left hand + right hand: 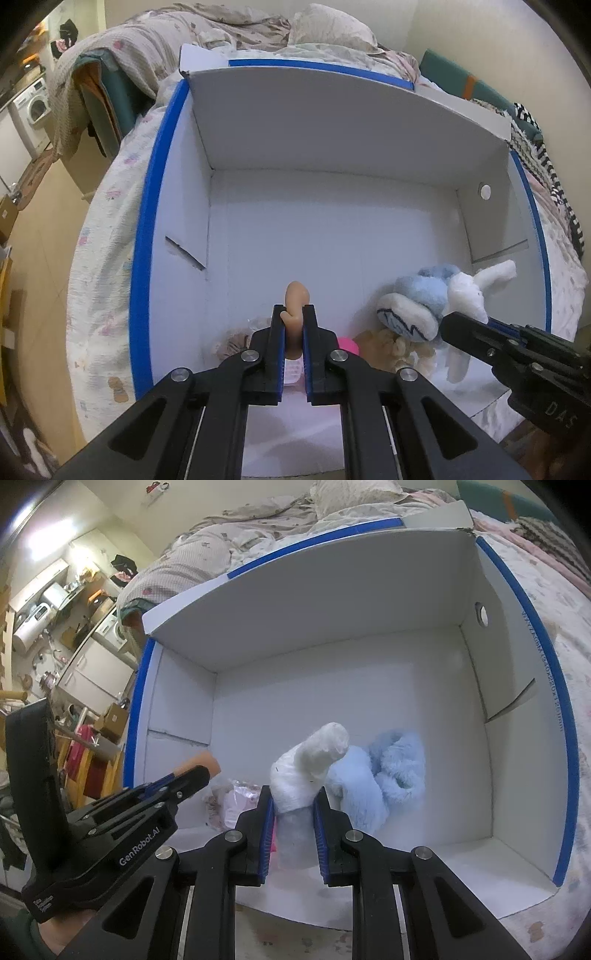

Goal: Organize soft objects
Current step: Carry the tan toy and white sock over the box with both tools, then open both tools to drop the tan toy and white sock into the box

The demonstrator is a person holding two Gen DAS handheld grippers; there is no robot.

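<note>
Both clamp: left gripper (pixel 293 321) on doll (pixel 295 299), right gripper (pixel 293 797) on plush (pixel 314 764); only left view shows its face.

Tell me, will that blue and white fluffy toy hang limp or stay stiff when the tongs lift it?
Probably limp: the blue and white plush toy sags around the right tongs, which pinch only one white limb. It looks light, being mostly fluff. It seems unlikely to slip, since the fur bulges between the blue pads.
</note>
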